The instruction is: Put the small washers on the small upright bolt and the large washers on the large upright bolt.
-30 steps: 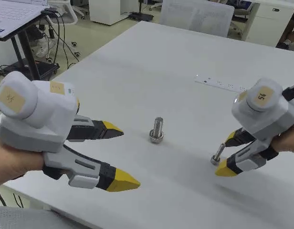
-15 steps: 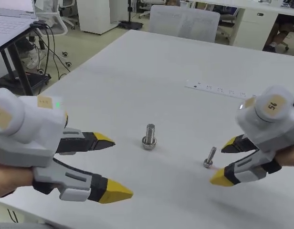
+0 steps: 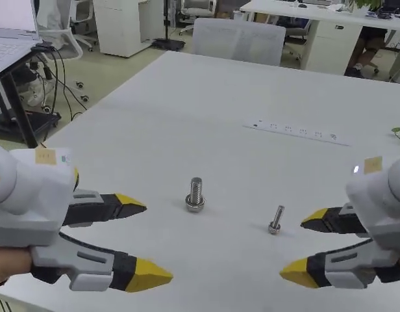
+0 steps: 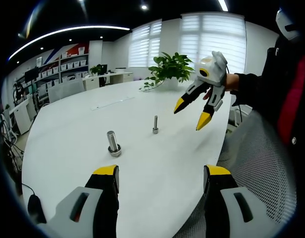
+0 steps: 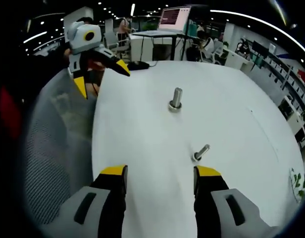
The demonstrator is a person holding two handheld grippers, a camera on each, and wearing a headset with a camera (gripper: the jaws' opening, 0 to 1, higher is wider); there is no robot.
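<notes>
The large bolt (image 3: 195,194) stands upright on the white table (image 3: 206,97), with what looks like a washer at its base; it also shows as the large bolt (image 4: 113,144) and the large bolt (image 5: 176,99). The small bolt (image 3: 276,220) stands a little to its right, leaning slightly, seen too as the small bolt (image 4: 155,124) and the small bolt (image 5: 201,152). My left gripper (image 3: 140,239) is open at the near left, nothing between its yellow tips. My right gripper (image 3: 309,247) is open at the near right, just right of the small bolt and apart from it.
A white power strip (image 3: 296,132) lies flat farther back on the table. A grey chair (image 3: 237,40) stands at the far edge. A laptop stand with cables (image 3: 21,58) is off the table's left side. A potted plant (image 4: 167,69) sits at one end.
My right gripper has drawn back from the small bolt toward the near right and now stands apart from it. The head camera has tilted, shifting the whole scene.
</notes>
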